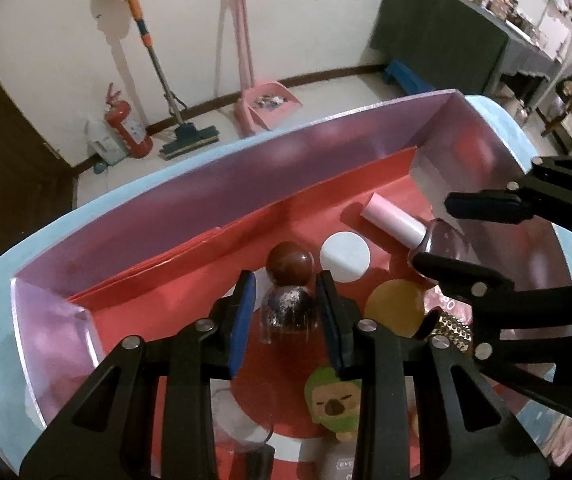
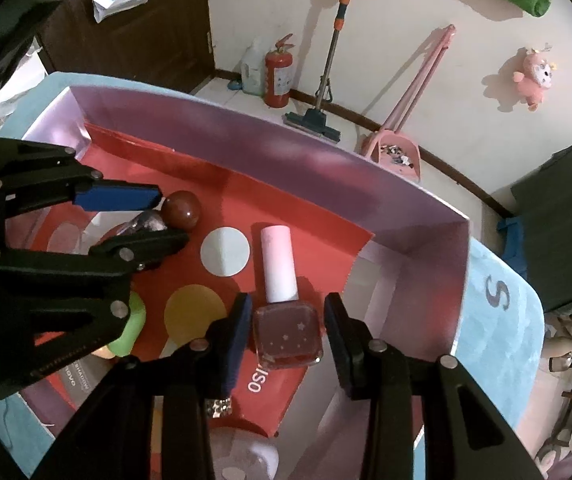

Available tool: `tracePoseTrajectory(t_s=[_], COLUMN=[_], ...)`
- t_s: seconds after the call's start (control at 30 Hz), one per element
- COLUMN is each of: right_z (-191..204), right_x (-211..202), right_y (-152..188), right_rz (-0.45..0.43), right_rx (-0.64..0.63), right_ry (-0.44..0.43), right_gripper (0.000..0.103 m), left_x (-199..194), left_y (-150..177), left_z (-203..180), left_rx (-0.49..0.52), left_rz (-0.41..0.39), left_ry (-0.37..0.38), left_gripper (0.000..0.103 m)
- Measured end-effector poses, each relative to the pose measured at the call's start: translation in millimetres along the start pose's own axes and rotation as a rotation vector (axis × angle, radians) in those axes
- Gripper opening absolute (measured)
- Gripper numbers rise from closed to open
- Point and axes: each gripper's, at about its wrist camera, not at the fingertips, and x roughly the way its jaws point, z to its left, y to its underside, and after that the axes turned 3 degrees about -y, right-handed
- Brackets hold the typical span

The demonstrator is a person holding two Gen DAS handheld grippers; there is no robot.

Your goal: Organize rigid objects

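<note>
both grippers point steeply down into a pink-walled box (image 2: 326,168) lined with red paper. the left gripper (image 1: 286,312) is clamped on a small clear bottle with a dark round cap (image 1: 288,306), just beside a brown ball (image 1: 290,266); the rounded cap may slip out. the right gripper (image 2: 286,328) stands open astride a nail polish bottle (image 2: 288,336), which lies flat near the box's right wall and may get knocked.

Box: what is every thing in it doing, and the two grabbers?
Box: open, no lid on.
Nail polish bottle: lying flat, cap on.
Glittery ball: pinched between pads.
Brown ball: resting loose on red paper.
Left gripper: shut on glittery ball.
Right gripper: open around nail polish bottle, not touching.
</note>
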Motion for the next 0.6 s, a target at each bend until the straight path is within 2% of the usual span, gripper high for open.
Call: tracePoseTrajectory(t_s=[0.07, 0.1, 0.17, 0.27, 0.4, 0.53, 0.6], right_z=[0, 1, 2, 3, 9, 18, 25], right_x=[-8, -13, -23, -43, -71, -95, -108], right_y=[2, 5, 9, 16, 30, 45, 55], right_rz=[-0.013, -0.023, -0.042, -0.077, -0.137, -0.194, -0.228], right_rx=[0.006, 0.009, 0.016, 0.024, 0.041, 0.057, 0.059], right_ry=[0.006, 0.005, 0.010, 0.017, 0.030, 0.028, 0.034], right_gripper=[0.043, 0.044, 0.048, 0.053, 0.061, 0.072, 0.077], left_x=[-9, -14, -28, -52, -82, -107, -119], left_y=[3, 6, 13, 24, 47, 73, 86], left_z=[1, 1, 1, 1, 4, 5, 5], left_rx=[-0.014, -0.021, -0.037, -0.045, -0.102, -0.130, -0.149], left_rz=[-0.014, -0.022, -0.065, -0.132, -0.196, -0.260, -0.297], left_ry=[0.007, 0.011, 0.008, 0.004, 0.011, -0.011, -0.026], left_gripper=[0.034, 0.048, 0.064, 0.065, 0.071, 0.074, 0.079])
